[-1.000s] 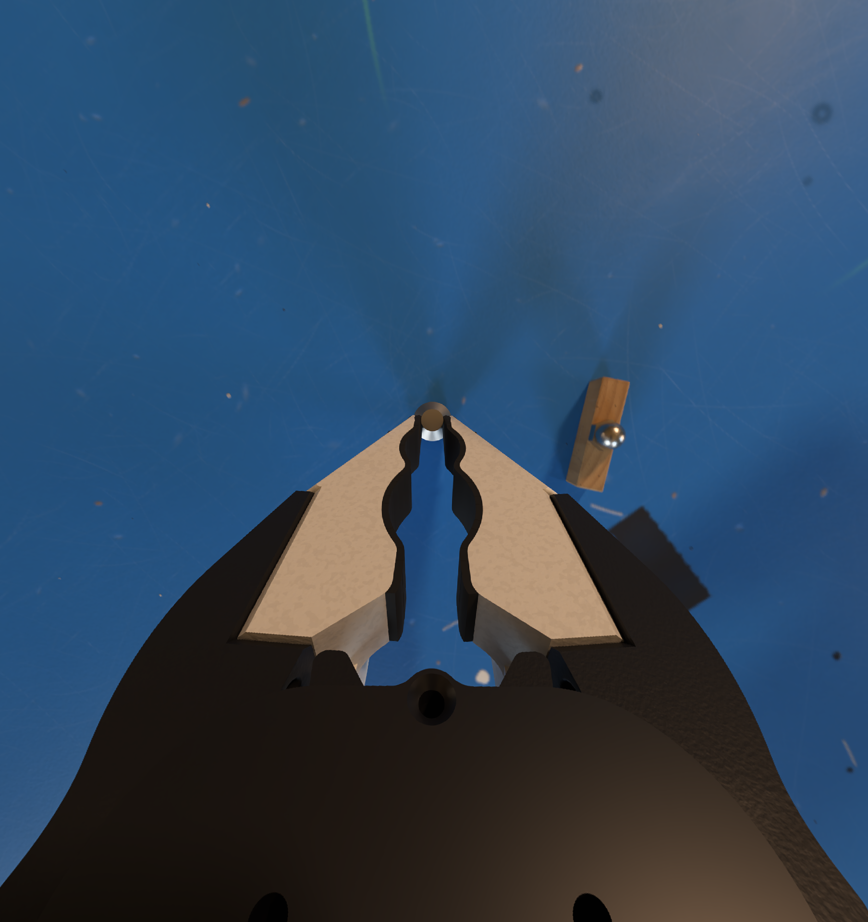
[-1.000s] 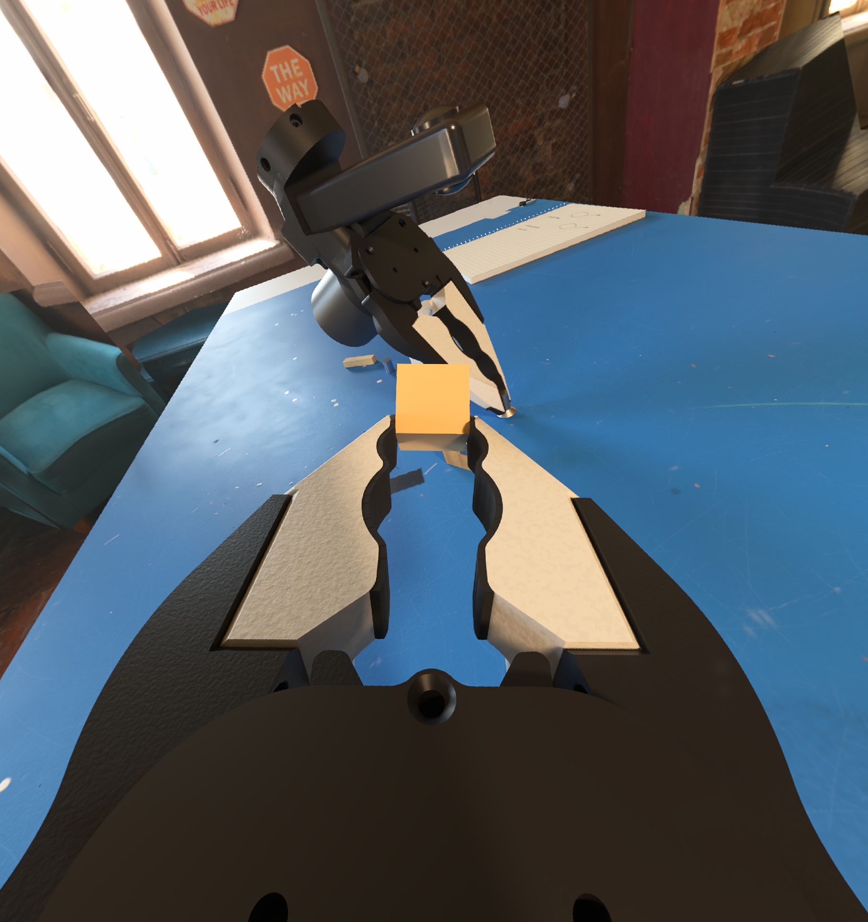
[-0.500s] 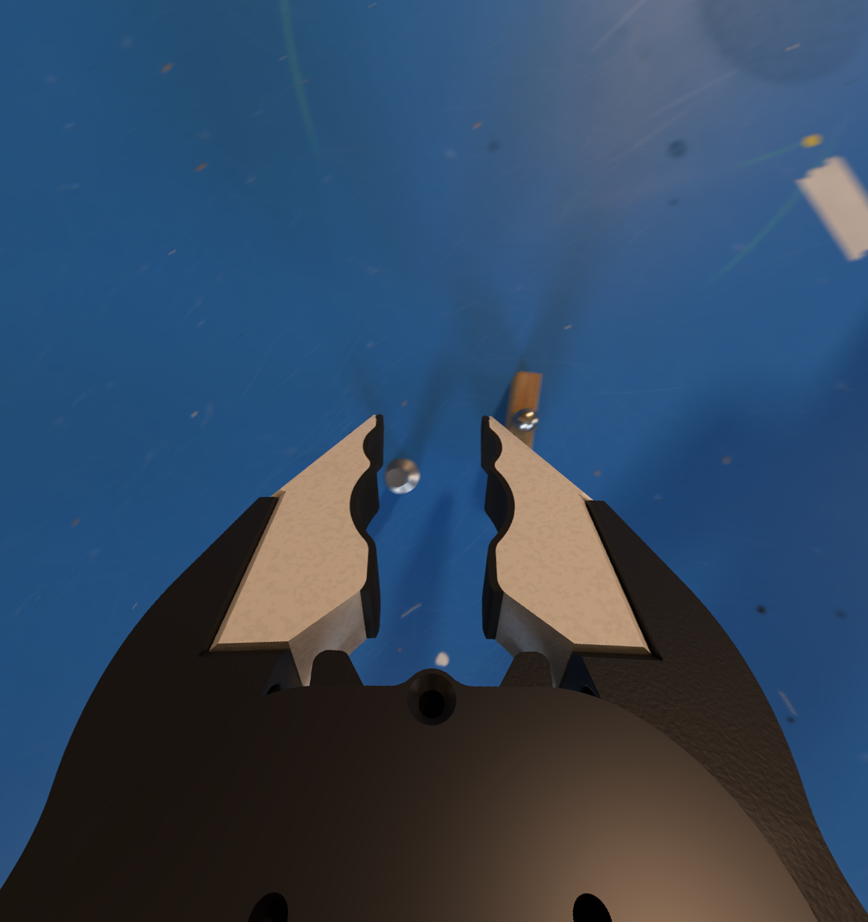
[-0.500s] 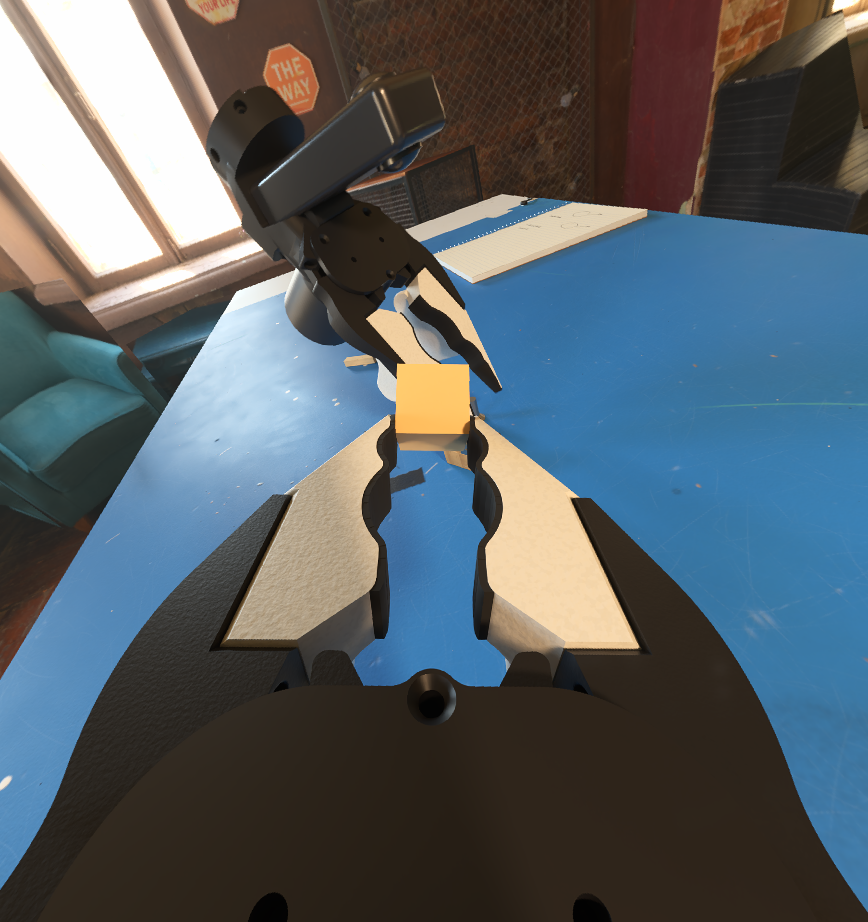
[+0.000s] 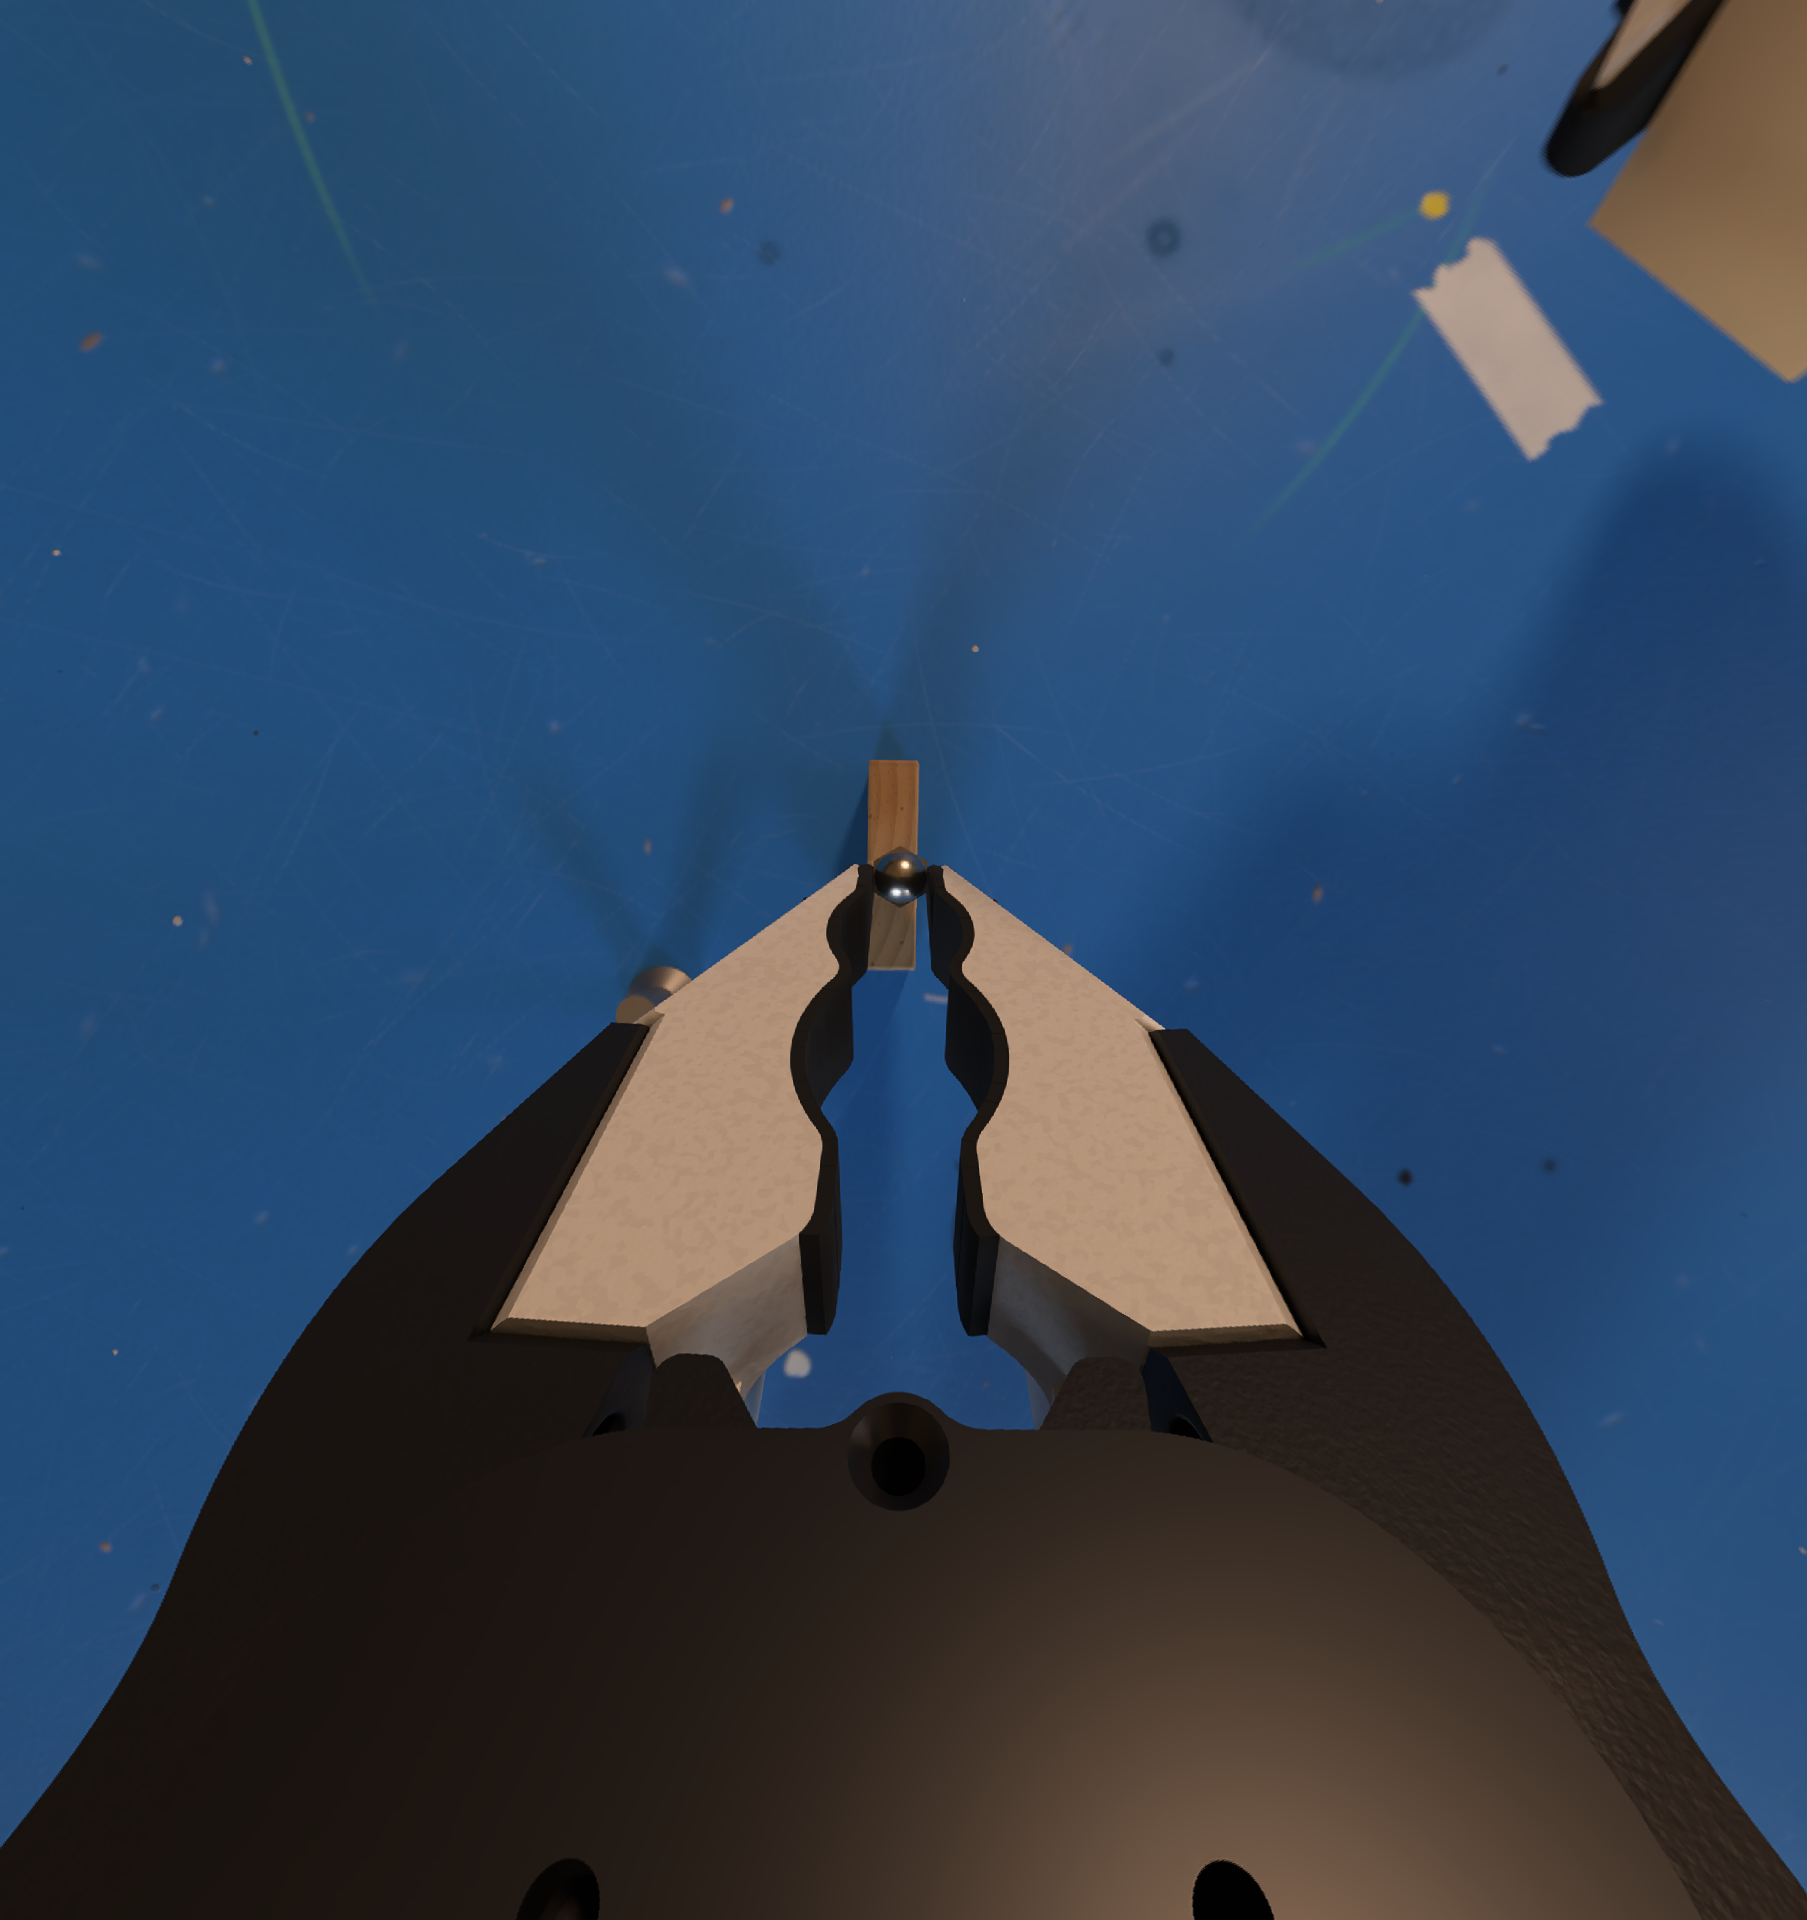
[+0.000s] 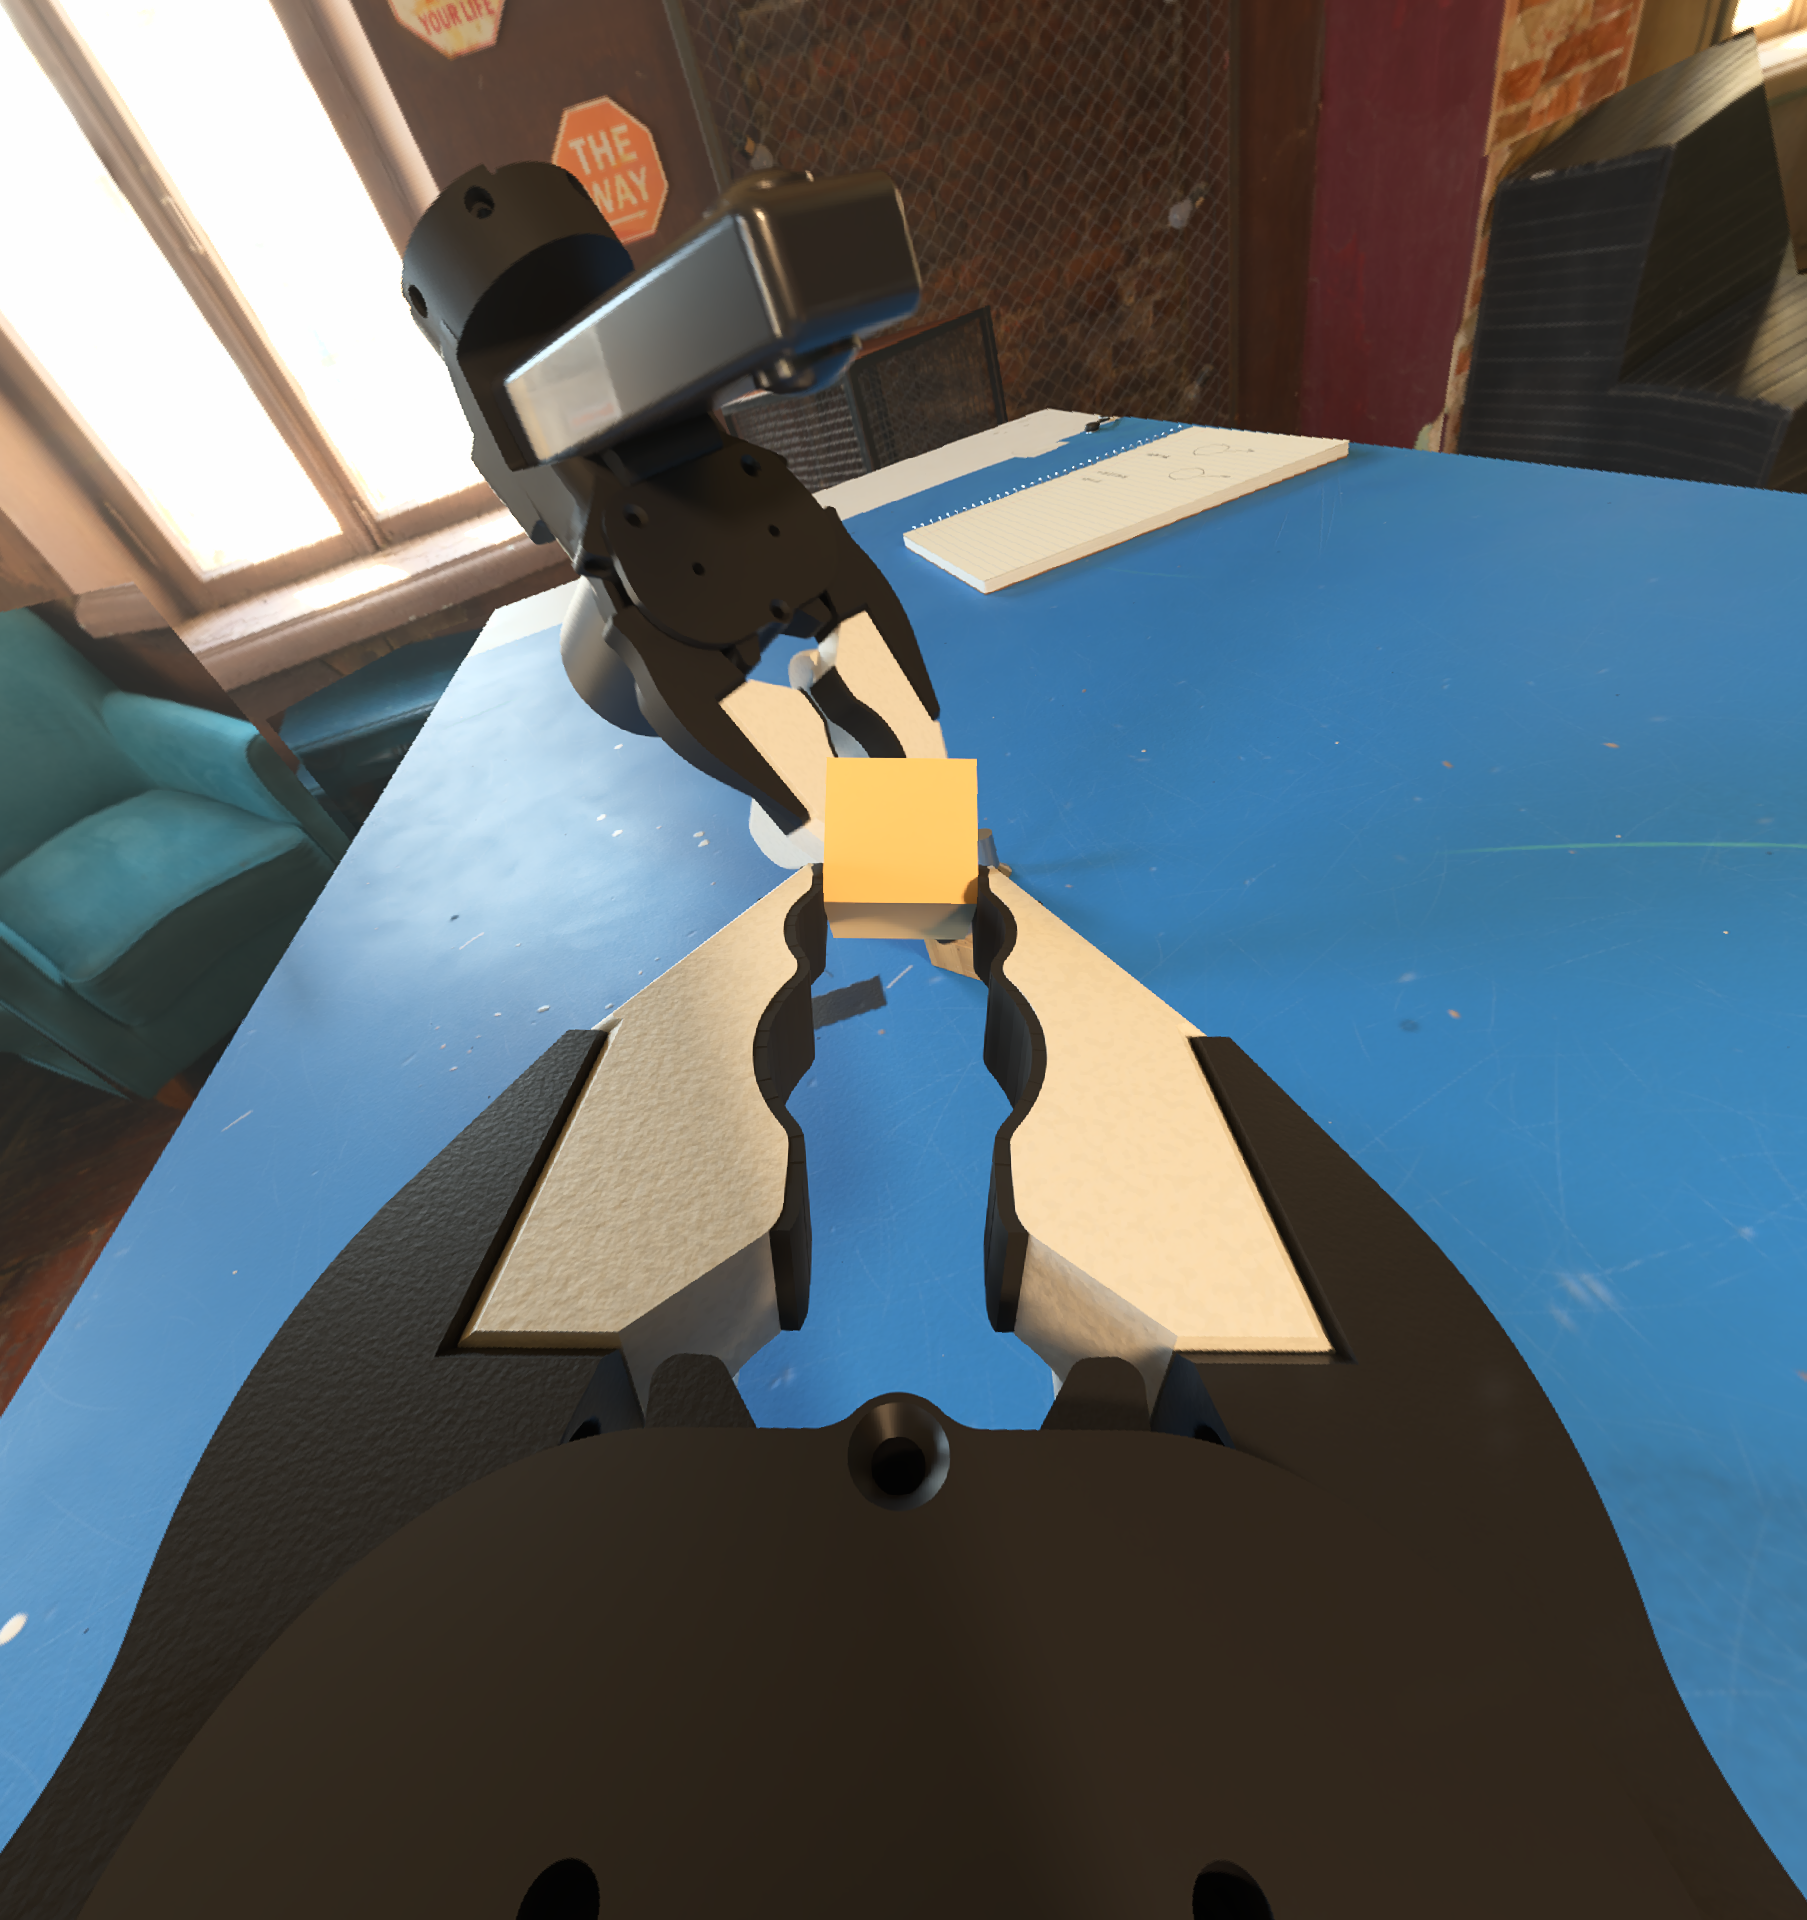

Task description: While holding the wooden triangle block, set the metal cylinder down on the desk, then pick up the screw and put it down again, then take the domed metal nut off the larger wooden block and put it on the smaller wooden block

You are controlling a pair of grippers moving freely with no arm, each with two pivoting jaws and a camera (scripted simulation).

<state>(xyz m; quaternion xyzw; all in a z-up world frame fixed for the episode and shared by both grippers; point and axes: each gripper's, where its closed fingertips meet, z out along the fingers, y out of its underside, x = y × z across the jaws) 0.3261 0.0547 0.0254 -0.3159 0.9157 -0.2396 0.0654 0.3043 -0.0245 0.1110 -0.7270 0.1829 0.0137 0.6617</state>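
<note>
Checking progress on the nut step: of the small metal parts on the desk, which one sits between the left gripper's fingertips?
The domed metal nut, atop the wooden block. The left gripper pinches it; the other metal part lies outside.

Wore a matte black, finely pebbled shell on the left gripper and the right gripper alike, broad and rounded at the base. Carried two pale tan, speckled fingers apiece, tapering to points, edged inside with wavy black pads. Showed one round recessed hole at centre and two more near the lower edge. From afar, bore a glossy grey-black box, possibly a camera housing.
</note>
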